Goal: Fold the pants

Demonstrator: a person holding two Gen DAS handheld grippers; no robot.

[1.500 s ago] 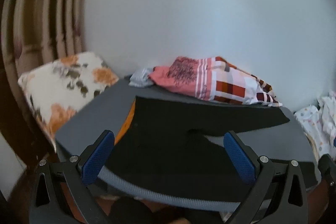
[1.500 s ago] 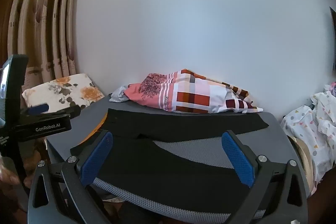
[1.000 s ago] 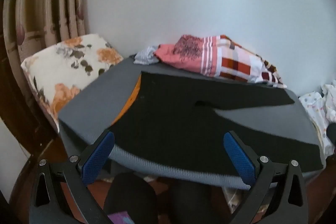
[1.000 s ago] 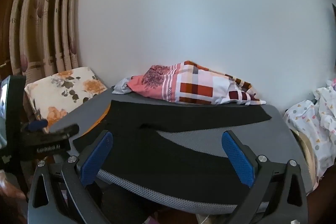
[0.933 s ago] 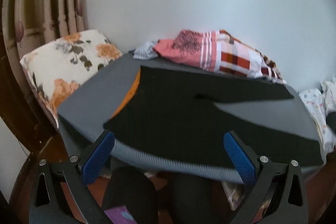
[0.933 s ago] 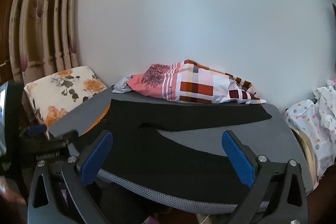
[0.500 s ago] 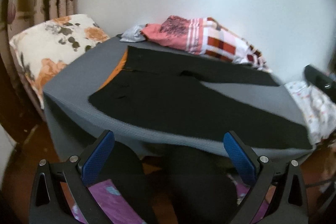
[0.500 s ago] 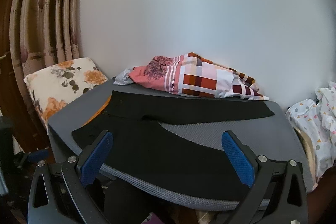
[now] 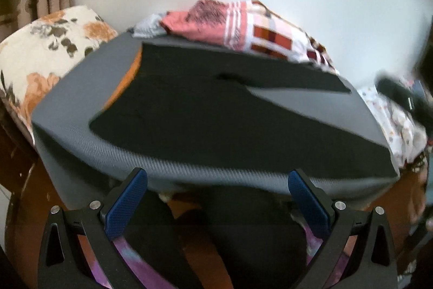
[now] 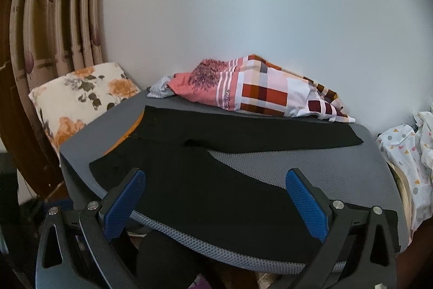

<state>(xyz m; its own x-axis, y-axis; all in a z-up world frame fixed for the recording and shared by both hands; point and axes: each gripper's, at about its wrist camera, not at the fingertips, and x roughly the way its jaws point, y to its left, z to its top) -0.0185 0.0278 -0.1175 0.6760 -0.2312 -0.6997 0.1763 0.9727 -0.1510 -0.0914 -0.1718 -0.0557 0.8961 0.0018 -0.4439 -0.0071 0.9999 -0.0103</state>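
Observation:
Black pants (image 9: 205,115) lie flat on a grey padded table (image 9: 70,88), waistband at the left, the two legs spread apart toward the right. They also show in the right wrist view (image 10: 216,180). My left gripper (image 9: 216,205) is open and empty, held in front of and below the table's near edge. My right gripper (image 10: 216,205) is open and empty, over the near edge above the nearer leg. An orange patch (image 10: 130,132) shows beside the waistband.
A pink and red checked cloth (image 10: 259,91) lies at the table's back against the white wall. A floral pillow (image 10: 78,99) and curtains (image 10: 54,18) are at the left. Dotted white fabric (image 10: 408,153) is heaped at the right. My legs (image 9: 243,234) are below the table edge.
Both grippers stayed open and empty. The left gripper drew back and rose, then moved closer to the table's near edge. The right gripper rose a little; the left gripper left its view.

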